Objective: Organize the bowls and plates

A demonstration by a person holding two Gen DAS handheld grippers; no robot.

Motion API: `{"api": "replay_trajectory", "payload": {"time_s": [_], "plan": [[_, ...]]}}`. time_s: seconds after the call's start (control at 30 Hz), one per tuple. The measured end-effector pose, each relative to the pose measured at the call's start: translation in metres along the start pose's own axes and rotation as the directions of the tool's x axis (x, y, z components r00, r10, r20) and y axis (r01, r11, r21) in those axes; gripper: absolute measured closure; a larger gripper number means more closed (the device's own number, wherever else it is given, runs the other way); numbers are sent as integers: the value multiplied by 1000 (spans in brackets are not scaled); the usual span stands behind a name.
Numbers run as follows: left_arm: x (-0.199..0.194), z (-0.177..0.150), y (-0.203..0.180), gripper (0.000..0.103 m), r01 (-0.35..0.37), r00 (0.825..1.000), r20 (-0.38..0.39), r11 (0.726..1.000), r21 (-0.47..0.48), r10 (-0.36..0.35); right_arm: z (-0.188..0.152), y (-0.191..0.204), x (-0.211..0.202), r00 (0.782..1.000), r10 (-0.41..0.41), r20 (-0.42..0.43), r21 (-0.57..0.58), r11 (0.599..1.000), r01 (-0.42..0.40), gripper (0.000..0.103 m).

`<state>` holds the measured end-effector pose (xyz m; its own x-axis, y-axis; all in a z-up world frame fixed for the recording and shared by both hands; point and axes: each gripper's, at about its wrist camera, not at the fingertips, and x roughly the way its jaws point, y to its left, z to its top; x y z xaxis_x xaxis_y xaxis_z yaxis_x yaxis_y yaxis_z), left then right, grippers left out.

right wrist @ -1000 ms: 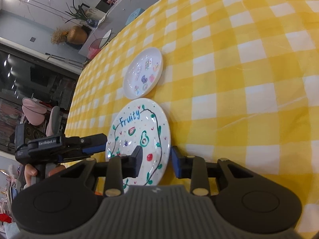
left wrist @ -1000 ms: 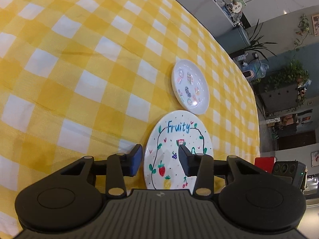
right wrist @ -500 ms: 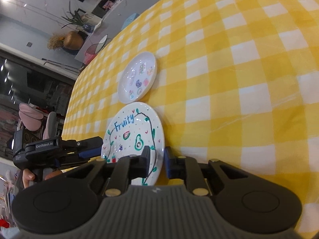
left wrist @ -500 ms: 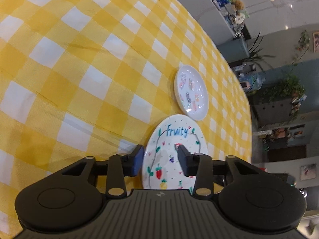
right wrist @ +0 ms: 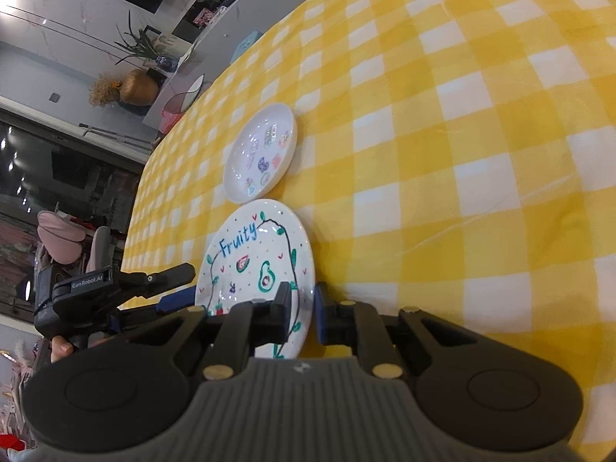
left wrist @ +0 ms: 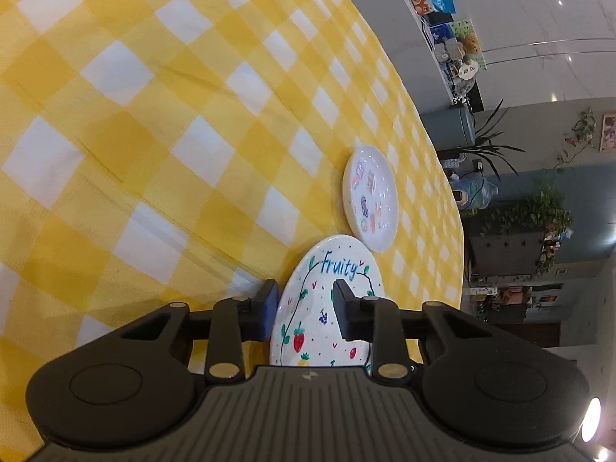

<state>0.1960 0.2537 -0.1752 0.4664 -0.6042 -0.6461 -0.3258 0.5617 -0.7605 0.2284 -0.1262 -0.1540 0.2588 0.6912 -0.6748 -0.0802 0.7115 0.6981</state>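
1. Table (left wrist: 161,123), covered by yellow-and-white checked cloth (right wrist: 462,146); some creases across the cloth.
2. Large white plate (right wrist: 265,254), lettered "Fruity", painted with fruit and a vine; nearest of the two plates, close to the table's near edge, with its near rim reaching in between the fingers of both grippers.
3. Small white plate (right wrist: 261,154), printed with small coloured pictures; flat on the cloth just beyond the large plate, rims almost touching.
4. Left gripper (left wrist: 304,310): fingers part-spread and closing, one on either side of the large plate's left rim; contact with the rim not possible to tell. Seen also from the right wrist view, with part of a hand (right wrist: 61,348) below it.
5. Right gripper (right wrist: 302,317): fingers closing and nearly together, pinching the large plate's right rim, one finger over the painted face, the other behind the edge.
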Motion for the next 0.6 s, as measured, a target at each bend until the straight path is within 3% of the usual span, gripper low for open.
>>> {"api": "replay_trajectory", "payload": {"time_s": [0.23,0.47,0.6], "plan": [[4,-3,-19,70,-74,997,-2,992,104,75,-2,-4,-5,1000,-8,-1,43,999,8,98],[-2,1,-28,70,-39,999,-5,991,125,40,-2,-2,-16,1000,11,15,53,999,-12,98],[1,1,-30,76,-47,998,-23,991,128,50,-4,-1,-22,1000,-4,31,46,999,2,98]]}}
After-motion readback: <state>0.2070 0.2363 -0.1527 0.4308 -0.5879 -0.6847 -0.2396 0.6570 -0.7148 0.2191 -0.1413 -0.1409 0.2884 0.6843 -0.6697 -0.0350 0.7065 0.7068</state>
